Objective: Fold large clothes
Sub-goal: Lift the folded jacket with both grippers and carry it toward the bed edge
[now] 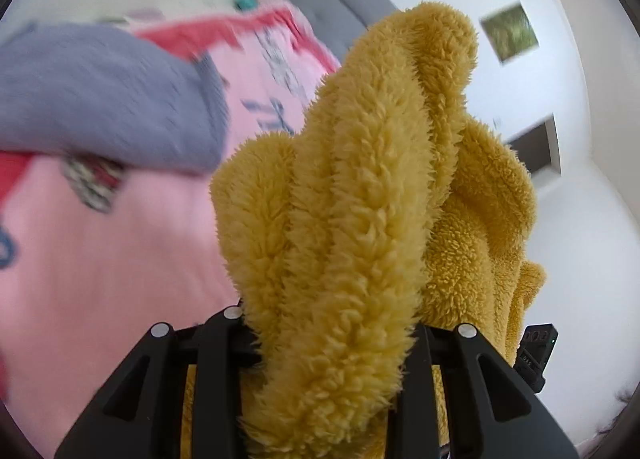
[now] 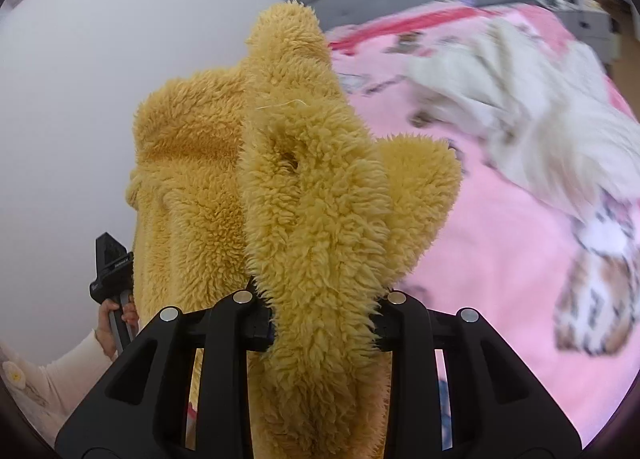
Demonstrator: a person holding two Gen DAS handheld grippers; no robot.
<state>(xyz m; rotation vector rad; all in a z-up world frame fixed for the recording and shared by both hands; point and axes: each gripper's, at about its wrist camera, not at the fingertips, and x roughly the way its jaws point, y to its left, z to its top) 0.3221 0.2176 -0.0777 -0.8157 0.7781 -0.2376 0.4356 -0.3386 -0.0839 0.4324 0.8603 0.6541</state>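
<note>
Left claw (image 1: 332, 343): clamped on a thick fold of the yellow fleece garment (image 1: 360, 187); the pile bulges out between your fingers.
Right claw (image 2: 324, 323): likewise shut on a bunched edge of the same fleece, which stands up ahead of it.
Garment: held up in the air between your two claws, above the bed (image 2: 500, 259), not lying on it.
Key relation: the fleece hangs from both grips. The left claw shows at the left edge of the right view, on the far side of the fleece, so the held edge runs claw to claw.
Bed from the fleece: the pink cover lies beyond it and below.
Near the fleece: a grey garment (image 1: 100, 99) towards your left, a white garment (image 2: 520, 119) towards your right.
Judgement: neither claw is nearer; lower both together.
</note>
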